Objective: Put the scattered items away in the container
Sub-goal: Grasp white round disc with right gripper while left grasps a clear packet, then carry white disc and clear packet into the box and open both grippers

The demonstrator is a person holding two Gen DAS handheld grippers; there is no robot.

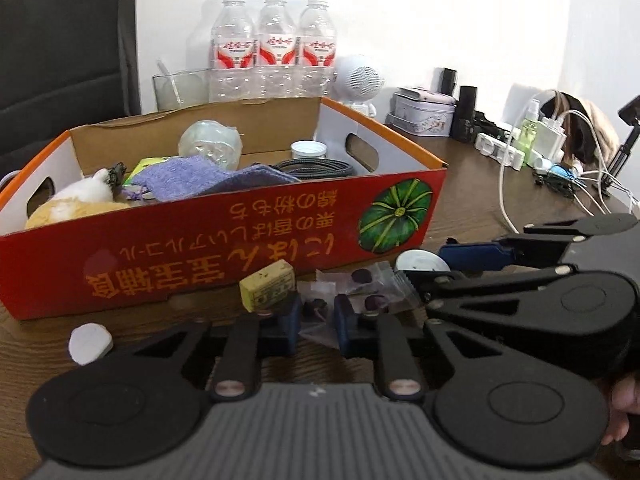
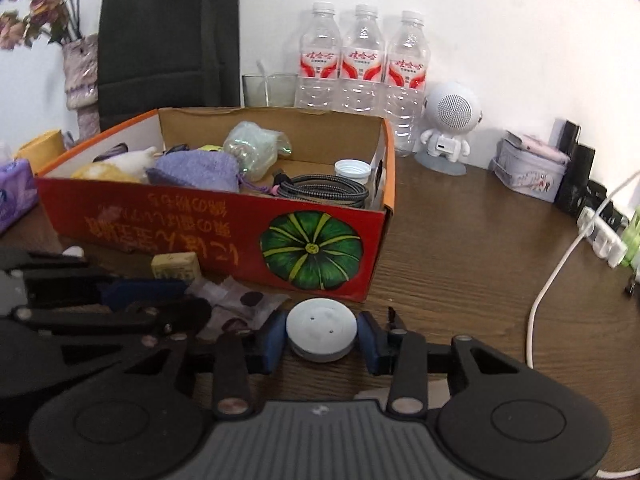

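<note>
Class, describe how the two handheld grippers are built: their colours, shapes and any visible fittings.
Both the left gripper and the right gripper look alike: black linkage arms with silver pivot pins, two round black discs, a ribbed grey body between them, and blue pads on the jaws. No sleeves, cables or markings show.

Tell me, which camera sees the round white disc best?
The right wrist view: the round white disc sits whole between the right gripper pads. The left wrist view shows only its edge behind that gripper.
</note>
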